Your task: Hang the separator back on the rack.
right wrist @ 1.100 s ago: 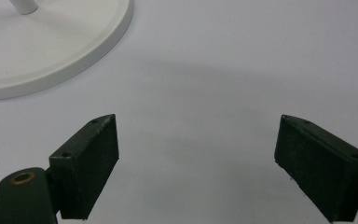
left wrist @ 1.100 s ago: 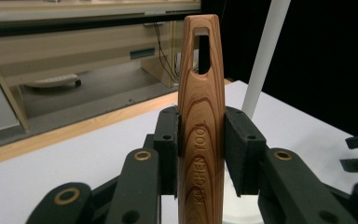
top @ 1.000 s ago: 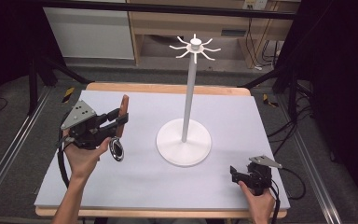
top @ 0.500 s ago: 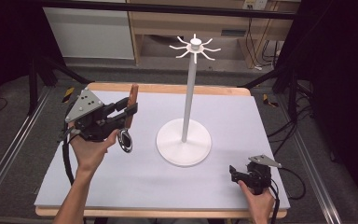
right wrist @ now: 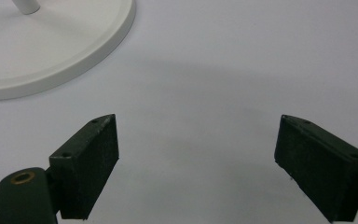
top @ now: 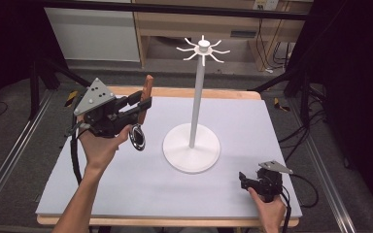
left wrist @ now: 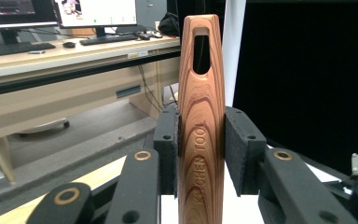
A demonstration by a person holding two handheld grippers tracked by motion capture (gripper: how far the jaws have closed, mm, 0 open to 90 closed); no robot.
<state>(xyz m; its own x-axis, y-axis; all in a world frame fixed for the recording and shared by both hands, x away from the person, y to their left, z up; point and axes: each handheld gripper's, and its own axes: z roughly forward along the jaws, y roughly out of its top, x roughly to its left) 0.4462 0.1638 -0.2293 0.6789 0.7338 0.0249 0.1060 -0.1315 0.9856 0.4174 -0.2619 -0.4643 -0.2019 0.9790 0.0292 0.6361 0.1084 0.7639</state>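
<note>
one wooden-handled kitchen tool (left wrist: 201, 126) is clamped upright in the left gripper (top: 143, 104), one white stand (top: 193, 145) sits mid-table, and the right gripper (right wrist: 198, 163) (near right corner) gapes empty.

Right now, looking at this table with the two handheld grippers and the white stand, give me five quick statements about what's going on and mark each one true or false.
1. The left gripper is shut on the wooden handle of a kitchen tool. True.
2. The right gripper is clamped on the stand's base. False: its jaws are wide apart with nothing between them, over bare table beside the white stand.
3. The handle has a slot-shaped hole near its top end. True.
4. A utensil already hangs on the hooks at the top of the stand. False: the hooks are bare.
5. The tool's shiny metal end hangs below the left gripper. True.
</note>
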